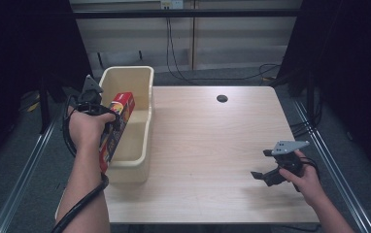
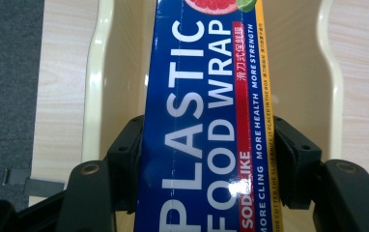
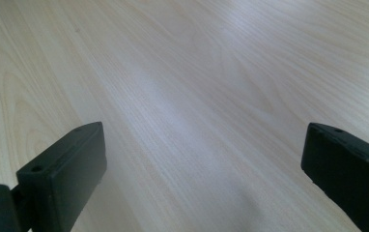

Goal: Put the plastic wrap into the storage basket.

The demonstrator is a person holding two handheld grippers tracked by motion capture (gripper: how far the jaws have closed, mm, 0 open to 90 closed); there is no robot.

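Over the bin (image 1: 147, 77), left gripper (image 2: 206, 159) clamped on the food wrap box (image 2: 206, 121). Right gripper (image 3: 202, 169) wide open, holding nothing, low over the table (image 1: 212, 145).

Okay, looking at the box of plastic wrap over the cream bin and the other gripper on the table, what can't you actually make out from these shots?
- Bin floor: in the left gripper view the plastic wrap box covers it; in the high view the box and left hand hide part.
- Box ends: cut off by the top and bottom edges in the left gripper view.
- Right gripper: small and dark in the high view; its tips are hard to separate.
- Dark round spot on the table: too small to identify.
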